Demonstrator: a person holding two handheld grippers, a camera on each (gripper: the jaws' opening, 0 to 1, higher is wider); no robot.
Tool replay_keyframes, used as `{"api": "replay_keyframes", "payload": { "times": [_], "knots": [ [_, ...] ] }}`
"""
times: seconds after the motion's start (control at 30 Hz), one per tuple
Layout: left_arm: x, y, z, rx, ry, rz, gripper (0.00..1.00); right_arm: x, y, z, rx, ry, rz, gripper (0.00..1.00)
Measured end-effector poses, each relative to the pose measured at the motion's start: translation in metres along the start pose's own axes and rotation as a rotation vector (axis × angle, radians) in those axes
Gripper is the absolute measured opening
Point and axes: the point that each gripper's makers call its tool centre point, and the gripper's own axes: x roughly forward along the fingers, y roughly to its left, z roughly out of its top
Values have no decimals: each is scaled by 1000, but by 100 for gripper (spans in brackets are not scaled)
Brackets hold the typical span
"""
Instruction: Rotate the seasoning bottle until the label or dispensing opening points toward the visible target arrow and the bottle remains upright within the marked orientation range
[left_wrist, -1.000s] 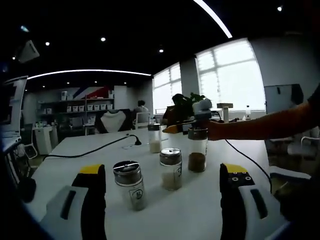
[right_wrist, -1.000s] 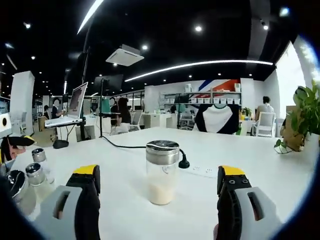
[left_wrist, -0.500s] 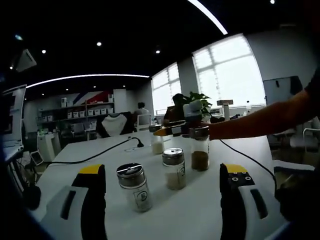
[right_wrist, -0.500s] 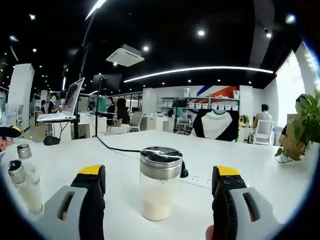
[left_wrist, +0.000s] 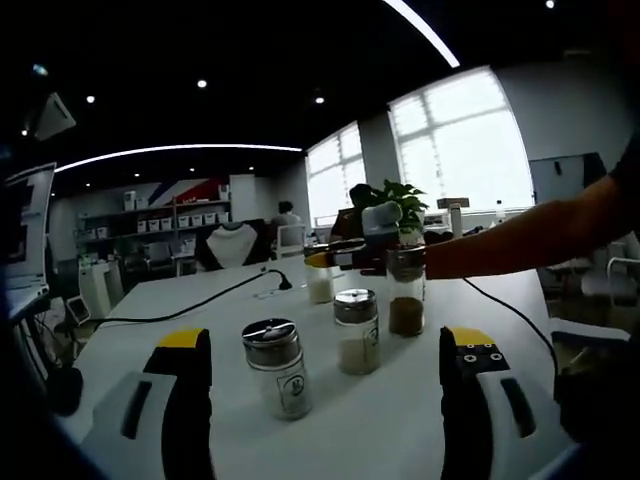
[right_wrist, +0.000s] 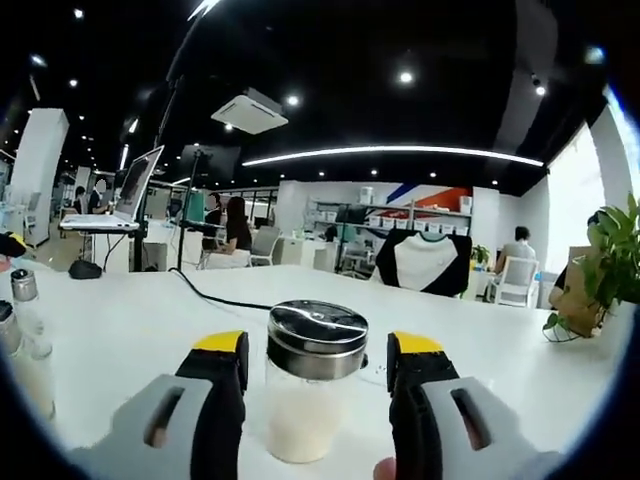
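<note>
The bottle (right_wrist: 313, 380) stands upright on the white table (right_wrist: 140, 330), right between the jaws of our right gripper (right_wrist: 315, 365). It has a shiny metal lid and white powder in the bottom. The yellow-tipped jaws sit close on both sides of it, but we cannot tell if they are touching the glass. We think the step now is to close on the bottle and turn it. To do it well, we should squeeze softly, keep the bottle flat on the table and twist slowly so it does not tip. We cannot see a label on it or any arrow from here, so we must look for them as we turn. Our left gripper (left_wrist: 325, 365) is wide open and holds nothing. In front of it stand two other jars (left_wrist: 279, 366), well apart from its jaws. Behind them we see a brown jar (left_wrist: 405, 290) and the right gripper reaching in by a pale jar. A black cable (left_wrist: 190, 305) runs across the table farther back, and a green plant (right_wrist: 610, 260) stands at the far edge. Nothing stands close enough to block the turn.
</note>
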Motion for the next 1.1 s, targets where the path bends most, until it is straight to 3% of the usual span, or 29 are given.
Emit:
{"api": "replay_keyframes", "payload": {
  "times": [0.1,0.13,0.33,0.5,0.63,0.8,1.1],
  "knots": [
    [0,1,0,-7,-3,-2,100,0,8,1,33,-12,24,40],
    [1,1,-2,-8,-2,-3,100,-1,5,0,64,-17,-6,39],
    [4,1,-7,-20,14,-6,100,-2,9,0,75,-6,8,38],
    [5,1,-7,-28,13,-2,100,-3,8,0,88,16,-22,37],
    [6,3,-9,-40,19,3,100,-4,8,2,27,23,-16,37],
    [6,4,-8,-41,17,6,100,-10,5,6,70,21,-34,37],
    [5,3,-6,-44,8,6,100,-30,-4,20,65,-4,-57,37]
  ]
}}
